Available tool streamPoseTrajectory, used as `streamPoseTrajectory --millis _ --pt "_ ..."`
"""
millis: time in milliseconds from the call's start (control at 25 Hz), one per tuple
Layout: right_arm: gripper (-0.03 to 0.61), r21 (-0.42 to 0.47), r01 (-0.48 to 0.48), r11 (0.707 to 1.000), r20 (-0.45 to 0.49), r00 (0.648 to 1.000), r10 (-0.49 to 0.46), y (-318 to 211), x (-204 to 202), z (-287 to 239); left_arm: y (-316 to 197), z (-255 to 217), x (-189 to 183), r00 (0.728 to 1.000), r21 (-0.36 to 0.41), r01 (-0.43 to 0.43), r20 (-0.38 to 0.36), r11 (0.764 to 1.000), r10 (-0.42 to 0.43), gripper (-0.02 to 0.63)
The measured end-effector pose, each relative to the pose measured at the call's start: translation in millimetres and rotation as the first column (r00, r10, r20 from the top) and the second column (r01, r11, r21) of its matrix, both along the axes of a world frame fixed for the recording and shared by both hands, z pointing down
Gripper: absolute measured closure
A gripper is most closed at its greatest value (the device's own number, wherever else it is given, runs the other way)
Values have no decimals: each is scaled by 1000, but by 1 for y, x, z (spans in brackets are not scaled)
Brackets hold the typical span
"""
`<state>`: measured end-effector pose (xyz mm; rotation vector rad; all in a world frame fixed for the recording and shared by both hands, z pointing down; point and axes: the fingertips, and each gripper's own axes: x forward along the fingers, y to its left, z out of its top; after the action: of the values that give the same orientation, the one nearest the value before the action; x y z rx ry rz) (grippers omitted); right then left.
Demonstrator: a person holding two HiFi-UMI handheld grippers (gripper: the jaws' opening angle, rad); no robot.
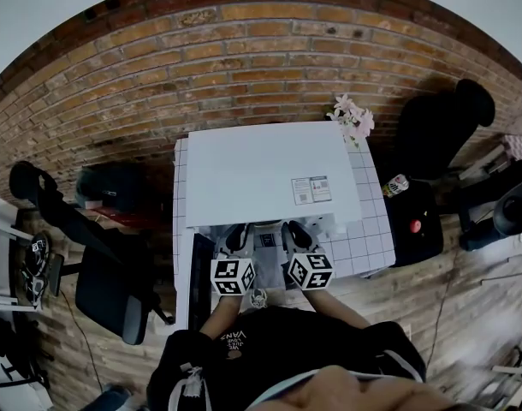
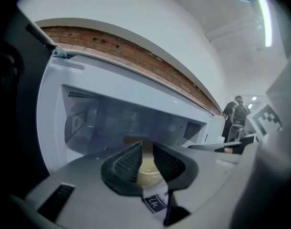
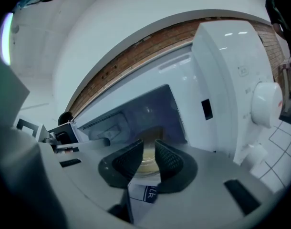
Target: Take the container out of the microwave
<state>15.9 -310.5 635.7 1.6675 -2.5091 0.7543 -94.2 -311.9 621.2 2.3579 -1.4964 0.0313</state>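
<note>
A: Head view first. What have we got?

B: A white microwave (image 1: 265, 174) on a tiled table (image 1: 364, 247), with a brick wall (image 1: 244, 58) behind. The door (image 1: 201, 281) hangs open to the left. The left gripper (image 1: 236, 240) and right gripper (image 1: 297, 236) sit side by side at the opening, both pointing in.

A: And the container?

B: From up here the microwave's top covers most of the cavity. There may be a pale patch between the two grippers, but it's too blurred to call.

A: Left gripper view, then.

B: Much better. The left gripper (image 2: 146, 147) has its jaws a narrow way apart. Through that gap shows the container (image 2: 148, 173), a pale round tub on the floor of the microwave (image 2: 117, 113). The pads aren't pressing on it. The dark door (image 2: 12, 109) fills the left edge.

A: Right gripper view?

B: Much the same, mirrored. The right gripper (image 3: 149, 146) has its jaws slightly parted with nothing clamped. The container (image 3: 147, 165) is framed in the gap, inside the cavity. The microwave (image 3: 222, 75) front panel stands to the right with its round dial (image 3: 266, 104), and table (image 3: 284, 140) tiles show below that.
</note>
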Motion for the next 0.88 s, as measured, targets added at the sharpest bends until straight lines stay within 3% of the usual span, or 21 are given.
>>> streamPoseTrajectory --millis 80,400,880 --pt "460 -25 -6 1000 21 1000 6 -2 0 6 -2 4 0 1000 -19 2 -7 1000 -2 517" --pt "376 -47 -17 999 91 996 21 -15 -6 15 -14 19 -7 999 -81 36 -36 996 -39 398" --pt "351 -110 -110 988 126 984 124 -33 -7 31 -31 35 -3 994 -155 0 -109 988 -17 364"
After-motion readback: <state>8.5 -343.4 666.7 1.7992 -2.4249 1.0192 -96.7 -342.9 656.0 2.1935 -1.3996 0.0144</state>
